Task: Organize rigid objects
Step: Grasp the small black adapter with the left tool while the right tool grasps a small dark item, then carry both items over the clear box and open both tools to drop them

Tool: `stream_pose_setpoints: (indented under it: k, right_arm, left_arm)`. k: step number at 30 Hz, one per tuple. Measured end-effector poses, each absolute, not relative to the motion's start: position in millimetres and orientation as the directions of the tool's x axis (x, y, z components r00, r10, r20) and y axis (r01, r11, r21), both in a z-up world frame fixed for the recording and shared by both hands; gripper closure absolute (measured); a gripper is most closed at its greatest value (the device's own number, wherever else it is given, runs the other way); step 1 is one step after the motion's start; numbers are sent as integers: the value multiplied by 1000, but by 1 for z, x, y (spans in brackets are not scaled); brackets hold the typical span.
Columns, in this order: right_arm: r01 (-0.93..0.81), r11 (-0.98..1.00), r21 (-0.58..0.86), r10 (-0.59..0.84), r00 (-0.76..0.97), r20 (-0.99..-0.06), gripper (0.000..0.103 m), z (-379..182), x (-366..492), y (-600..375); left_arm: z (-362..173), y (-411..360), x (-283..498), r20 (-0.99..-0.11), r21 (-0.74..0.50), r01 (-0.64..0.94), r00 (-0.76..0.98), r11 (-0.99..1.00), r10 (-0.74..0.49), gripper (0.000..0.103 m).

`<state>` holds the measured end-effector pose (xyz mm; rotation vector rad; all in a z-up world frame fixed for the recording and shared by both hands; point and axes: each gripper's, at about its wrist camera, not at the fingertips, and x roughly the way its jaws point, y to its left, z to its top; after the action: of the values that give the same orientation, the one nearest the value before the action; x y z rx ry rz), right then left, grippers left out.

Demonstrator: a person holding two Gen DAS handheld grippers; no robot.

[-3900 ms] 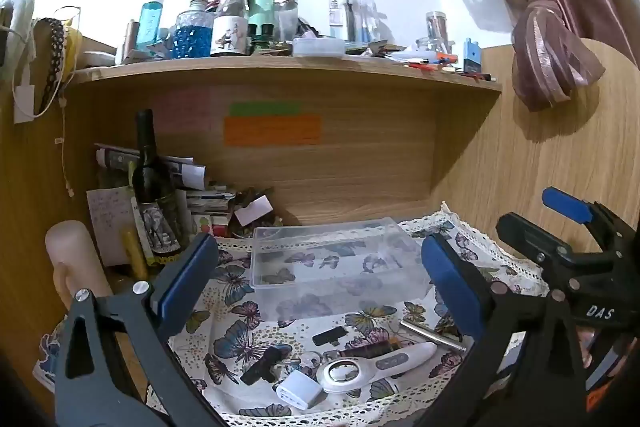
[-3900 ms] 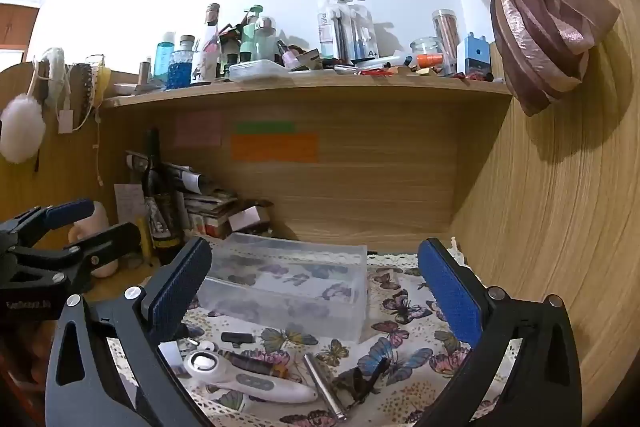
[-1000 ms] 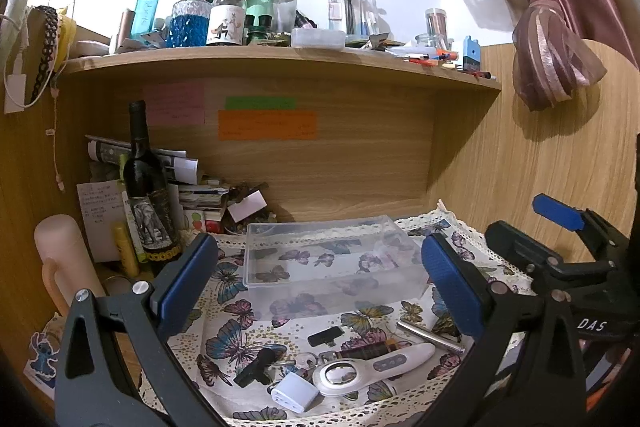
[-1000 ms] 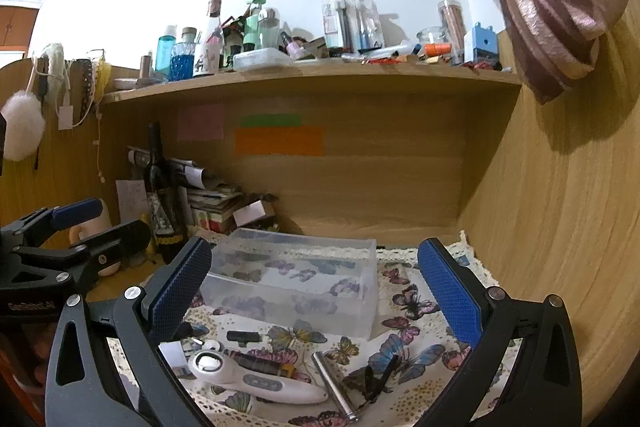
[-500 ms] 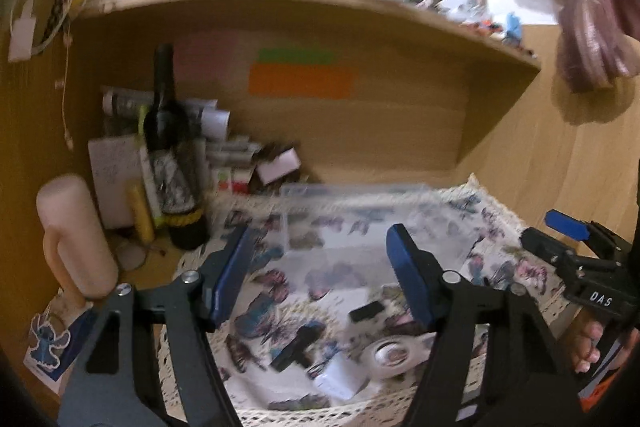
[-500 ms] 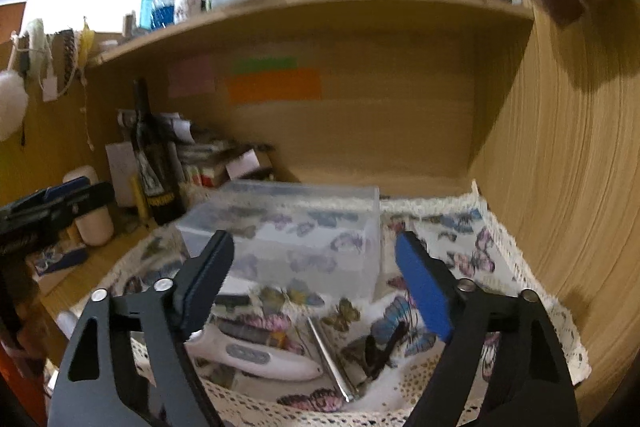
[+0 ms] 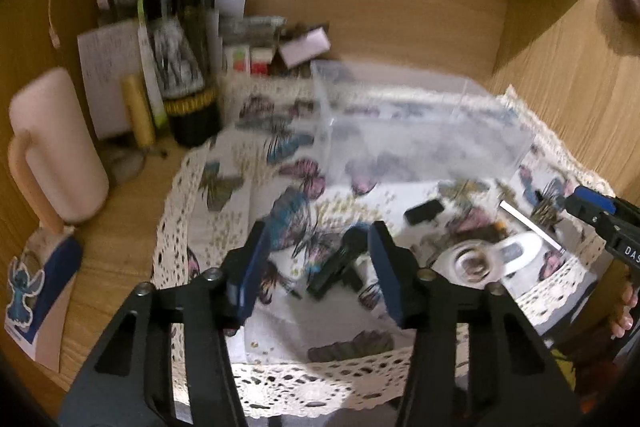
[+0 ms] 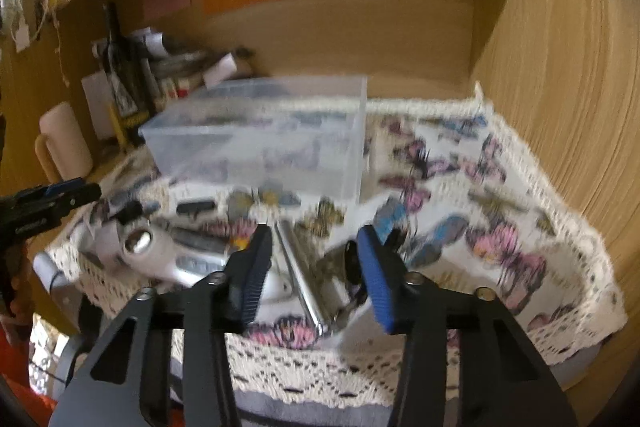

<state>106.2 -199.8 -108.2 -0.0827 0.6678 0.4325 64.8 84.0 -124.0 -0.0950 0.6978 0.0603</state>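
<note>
A clear plastic box (image 7: 420, 123) stands on the butterfly cloth (image 7: 224, 179); it also shows in the right wrist view (image 8: 264, 139). Small items lie in front of it: a black clip (image 7: 340, 259), a white thermometer (image 7: 484, 259) (image 8: 152, 251), a small black piece (image 7: 424, 211), a metal rod (image 8: 300, 275). My left gripper (image 7: 316, 267) is open, low over the black clip. My right gripper (image 8: 312, 259) is open, low over the metal rod, with a black clip (image 8: 352, 263) by its right finger.
A dark wine bottle (image 7: 176, 39), papers and small boxes stand at the back left. A pink mug (image 7: 52, 147) sits at the left. Wooden walls close the nook behind and on the right (image 8: 560, 67). The cloth's lace edge (image 8: 360, 363) hangs over the desk front.
Both grippers have dropped and tipped down toward the items at the cloth's front. Their jaws have narrowed but stay open. Nothing has been picked up.
</note>
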Motion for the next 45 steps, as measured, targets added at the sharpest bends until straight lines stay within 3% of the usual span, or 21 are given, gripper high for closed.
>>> stream_pose_setpoints:
  k: [7,15,16,18,31,45]
  right_arm:
    - [-446,892,68,378,656,-653,70,-123,109,-192]
    - [-395,917,56,330,671,-664,70,-126,127,-190]
    - [-384,922,60,324,675,-663,70,-126,129,-194]
    - [-351,935,46,292,693,-659,70,-125,130,-198]
    - [-367,929,46,280,615,-737,71,-151,149,-198]
    - [-367,930,13,309,763,-568,72,-89,140,-196]
  left_arm:
    - [-135,86,82,-707,-125,-8,702,992,-84,60]
    - [-151,80,102,-744,-135,26,658,991,-118,60]
    - [-151,81,103,-744,-140,24,657,990,-122,62]
    - [-154,82,105,-749,-140,22,652,990,-120,81]
    - [-148,87,96,-725,-128,-5,683,992,-90,87]
    - [-89,88,97,-613,-106,-12,788,994,-55,91]
